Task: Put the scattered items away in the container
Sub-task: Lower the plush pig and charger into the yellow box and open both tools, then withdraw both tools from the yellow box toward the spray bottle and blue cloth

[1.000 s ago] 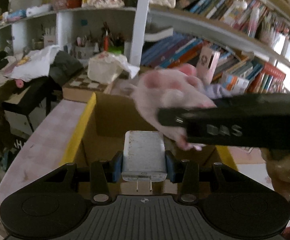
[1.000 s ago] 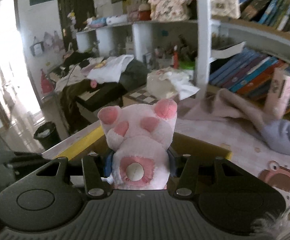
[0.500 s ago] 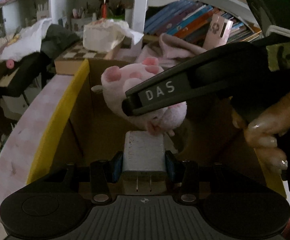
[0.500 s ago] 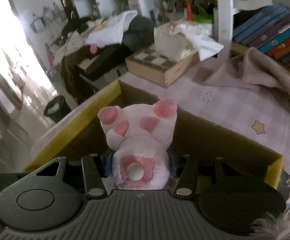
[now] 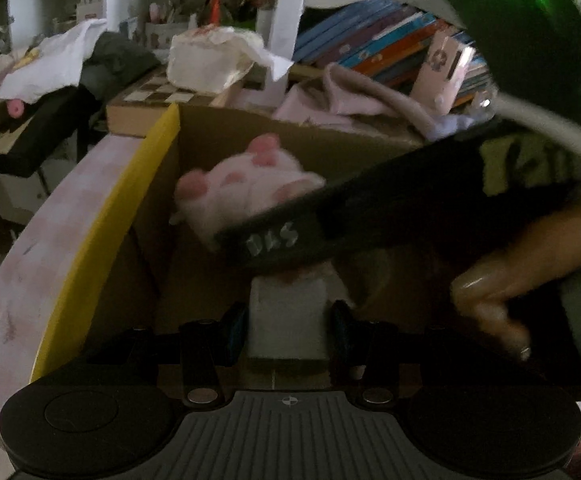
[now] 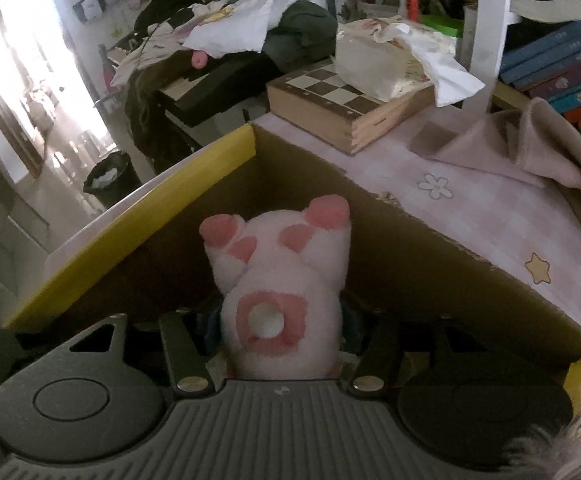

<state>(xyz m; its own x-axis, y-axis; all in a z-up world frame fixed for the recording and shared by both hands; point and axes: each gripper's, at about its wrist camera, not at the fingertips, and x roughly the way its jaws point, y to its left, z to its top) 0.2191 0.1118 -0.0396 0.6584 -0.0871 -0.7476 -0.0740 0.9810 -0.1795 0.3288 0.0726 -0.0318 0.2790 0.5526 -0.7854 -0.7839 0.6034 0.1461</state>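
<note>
My left gripper is shut on a white plug-in charger and holds it low inside the open cardboard box with yellow flap edges. My right gripper is shut on a pink plush pig, also lowered inside the cardboard box. In the left wrist view the pink plush pig hangs ahead of the charger, and the right gripper's black body marked "DAS" crosses just above the charger. The box floor is dark and mostly hidden.
A wooden chessboard case with a tissue pack on it stands behind the box. A pink cloth lies on the checked tablecloth to the right. Bookshelves rise at the back. A furry toy shows at the right edge.
Both grippers have gone down into the box with their loads. The right gripper with the plush pig has crossed in front of and above the left gripper's charger.
</note>
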